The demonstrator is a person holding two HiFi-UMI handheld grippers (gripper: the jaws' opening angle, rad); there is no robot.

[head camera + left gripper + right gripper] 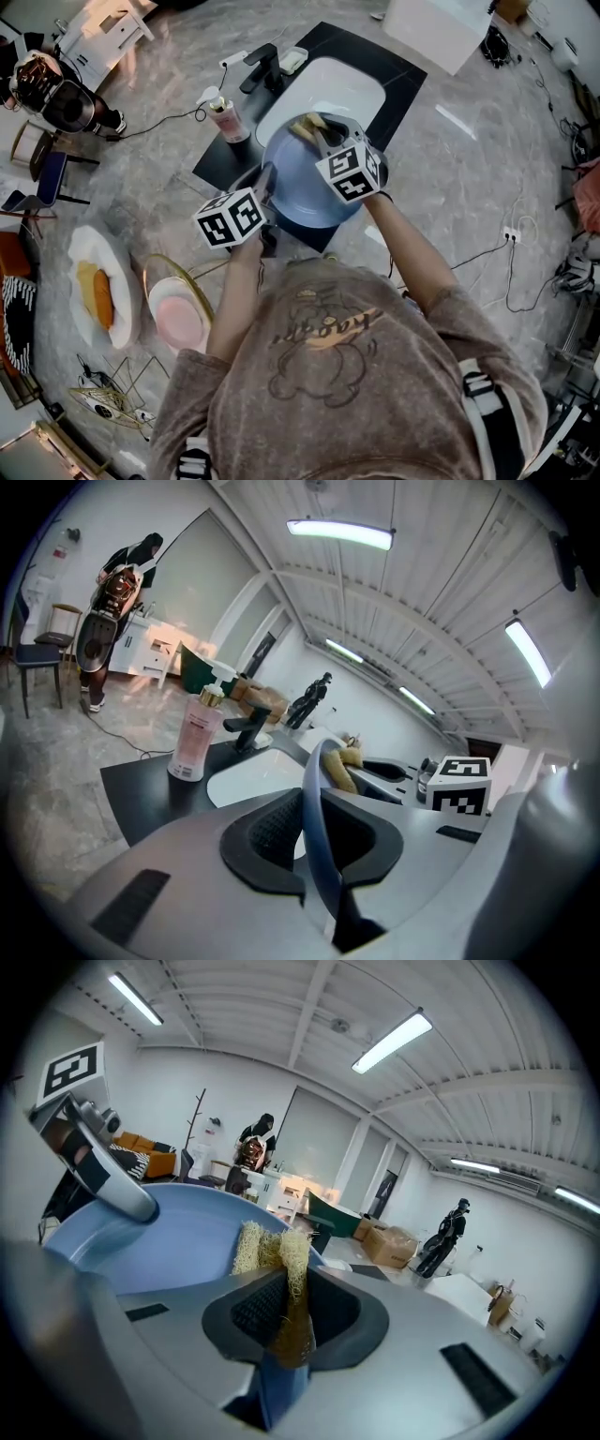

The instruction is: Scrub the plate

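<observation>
Left gripper (317,841): jaws clamped on rim of blue plate (315,789). Plate held tilted above white sink (333,89) set in black counter (394,73). Right gripper (291,1309): jaws pinching yellow fibrous scrubber (281,1260), its tuft touching plate at far rim. Pink soap bottle (226,119) and black faucet (262,67) stand beside sink.
</observation>
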